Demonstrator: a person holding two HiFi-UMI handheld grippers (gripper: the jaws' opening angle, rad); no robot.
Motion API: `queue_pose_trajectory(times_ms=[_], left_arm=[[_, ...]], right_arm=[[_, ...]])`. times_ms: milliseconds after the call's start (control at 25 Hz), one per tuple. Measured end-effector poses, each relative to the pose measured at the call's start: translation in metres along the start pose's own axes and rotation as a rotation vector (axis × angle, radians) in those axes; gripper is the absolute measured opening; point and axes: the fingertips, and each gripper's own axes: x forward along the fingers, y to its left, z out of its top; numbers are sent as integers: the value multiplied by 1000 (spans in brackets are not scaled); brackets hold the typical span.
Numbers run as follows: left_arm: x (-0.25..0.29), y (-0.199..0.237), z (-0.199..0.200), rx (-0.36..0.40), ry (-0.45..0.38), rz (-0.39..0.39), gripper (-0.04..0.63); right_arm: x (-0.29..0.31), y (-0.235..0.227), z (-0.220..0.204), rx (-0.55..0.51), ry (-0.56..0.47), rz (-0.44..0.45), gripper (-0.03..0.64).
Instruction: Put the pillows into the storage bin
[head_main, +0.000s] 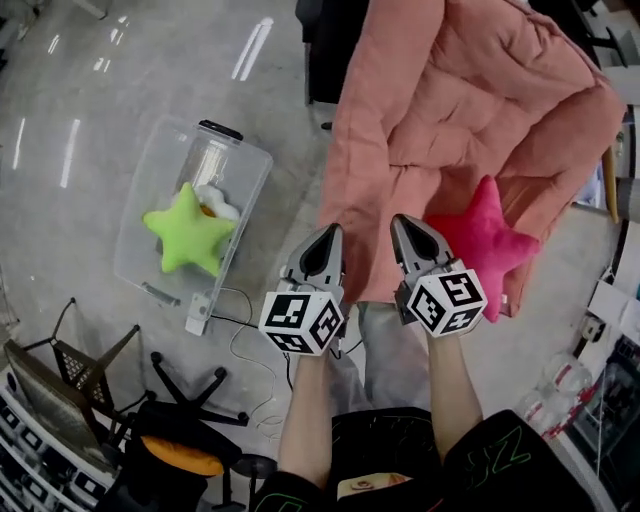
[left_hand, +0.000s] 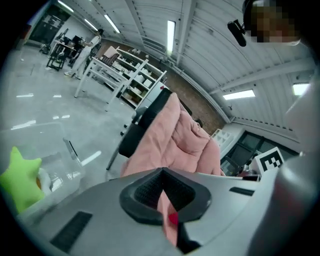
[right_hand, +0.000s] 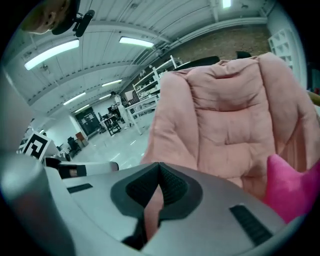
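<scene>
A lime-green star pillow (head_main: 188, 230) lies inside the clear plastic storage bin (head_main: 246, 162) on the floor at left, on top of something white and orange. A hot-pink star pillow (head_main: 483, 243) rests on the seat of a chair covered by a salmon-pink padded cushion (head_main: 450, 110). My left gripper (head_main: 328, 232) and right gripper (head_main: 403, 222) hang side by side in front of the chair, both shut and empty. The right one is just left of the pink star. In the left gripper view the green pillow (left_hand: 17, 182) sits far left; in the right gripper view the pink star (right_hand: 292, 192) shows at the lower right.
A black star-shaped chair base (head_main: 190, 395) and a wire rack (head_main: 70, 375) stand at the lower left. A thin cable (head_main: 248, 345) trails on the grey floor by the bin. Boxes and clutter (head_main: 610, 330) line the right edge.
</scene>
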Motion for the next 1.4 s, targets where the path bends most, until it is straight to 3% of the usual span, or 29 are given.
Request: queue_pose_trajectory(times_ms=[160,520,720,880,1040,1200,1400], left_arm=[[33,-46,-44,10,92,-82,-6],[89,-127,-157,-49,250,-215,21],[117,-158,-218,-120,335,-269,90],[140,-172,-273,-190,422,-347,299],[148,-168,-320,-243,487,-389,414],[164,-157,-344,-359,470,-431,496],[175,-160,-353,-490,424,-535,515]], right_arm=[[-40,-54,-16,34,-5,-107,3],[-139,-162,-63,-33,97,-340,8],[-183,-207,-85,-120,241,-431,201],[-204,-242,-100,-158,302,-545,315],[-203,-261,-130,-137,367,-550,396],[-189,-277,-151,-66,368,-498,413],[-182,-285,-155,-15,321,-416,413]])
